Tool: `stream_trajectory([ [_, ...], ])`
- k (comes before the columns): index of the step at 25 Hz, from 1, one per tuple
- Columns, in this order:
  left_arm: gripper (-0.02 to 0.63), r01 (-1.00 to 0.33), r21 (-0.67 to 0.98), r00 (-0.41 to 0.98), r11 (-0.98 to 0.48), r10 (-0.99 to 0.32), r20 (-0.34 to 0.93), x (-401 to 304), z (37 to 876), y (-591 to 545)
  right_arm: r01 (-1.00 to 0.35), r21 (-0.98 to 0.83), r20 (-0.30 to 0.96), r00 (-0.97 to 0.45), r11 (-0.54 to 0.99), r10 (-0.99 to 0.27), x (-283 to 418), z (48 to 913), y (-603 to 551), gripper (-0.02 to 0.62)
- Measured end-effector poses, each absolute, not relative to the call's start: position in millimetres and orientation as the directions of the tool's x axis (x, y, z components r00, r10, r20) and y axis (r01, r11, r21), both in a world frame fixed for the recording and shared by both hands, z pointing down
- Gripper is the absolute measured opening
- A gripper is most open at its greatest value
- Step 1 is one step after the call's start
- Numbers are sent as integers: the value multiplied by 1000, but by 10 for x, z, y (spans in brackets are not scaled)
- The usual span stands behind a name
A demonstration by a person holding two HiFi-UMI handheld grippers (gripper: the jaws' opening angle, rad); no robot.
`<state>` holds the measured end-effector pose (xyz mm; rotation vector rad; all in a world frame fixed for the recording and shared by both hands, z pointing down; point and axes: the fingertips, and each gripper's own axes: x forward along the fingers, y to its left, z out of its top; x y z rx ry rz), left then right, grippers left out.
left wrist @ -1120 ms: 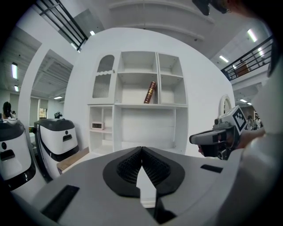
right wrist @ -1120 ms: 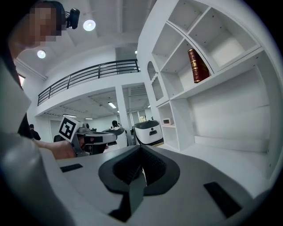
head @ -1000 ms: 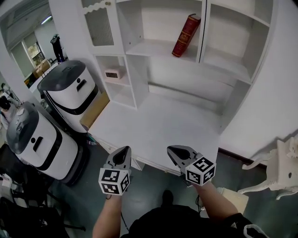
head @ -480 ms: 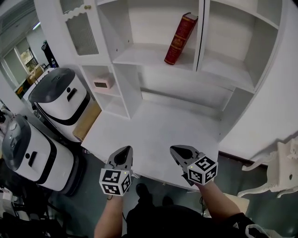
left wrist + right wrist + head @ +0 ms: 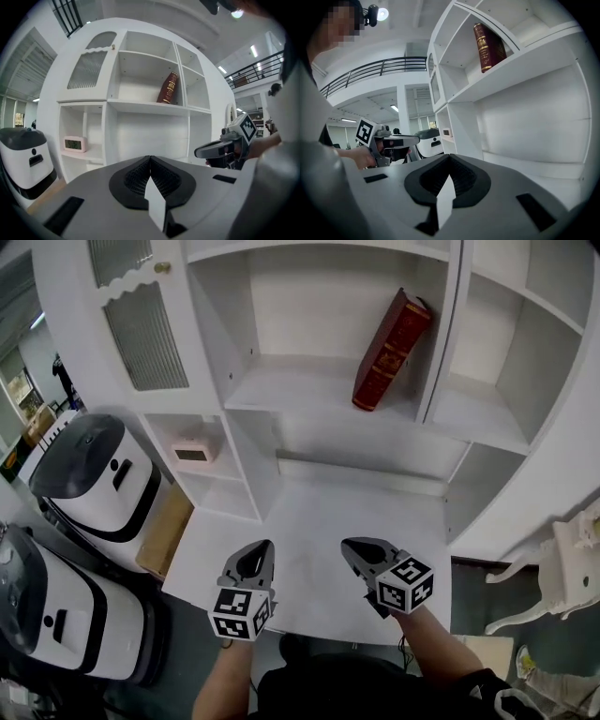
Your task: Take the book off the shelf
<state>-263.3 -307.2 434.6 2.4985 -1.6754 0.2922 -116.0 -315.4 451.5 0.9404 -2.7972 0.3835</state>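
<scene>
Both grippers empty, jaws together: left gripper (image 5: 256,557), right gripper (image 5: 353,549), low over table (image 5: 309,521) front edge. Book (image 5: 392,351) high ahead of right gripper, well apart, on shelf (image 5: 300,390), tilted, top leaning on divider (image 5: 442,334). Hardback: likely stiff, fairly heavy, cover smooth. Pinch across spine, mid-height. Open shelf room on left-gripper side of book; divider tight on other side.

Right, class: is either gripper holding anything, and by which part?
Nothing is held. The left gripper and right gripper are both shut and empty; the red book leans untouched on the shelf.
</scene>
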Motion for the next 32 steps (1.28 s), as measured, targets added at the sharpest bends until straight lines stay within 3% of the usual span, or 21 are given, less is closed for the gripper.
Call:
stream_trajectory([
  [7,11,-857,-30,496,-514,-841,218,-2821,4238,-3629,-663,-181,261,-744,726,-615,-1656,4510,-3481,14],
  [13,11,-839,20,535,-544,-816,222,-2538,4350,-3885,-700,-179,299,-708,691,-640,-1371,4631,-3597,14],
  [25,11,-901,-18,425,-433,-891,162,-1424,4006,-3934,-615,-203,307,-779,762,-547,-154,4759,-3650,14],
  [32,12,-922,-31,374,-385,-911,174,-1143,3797,-3960,-573,-204,285,-811,794,-511,97,4652,-3650,14],
])
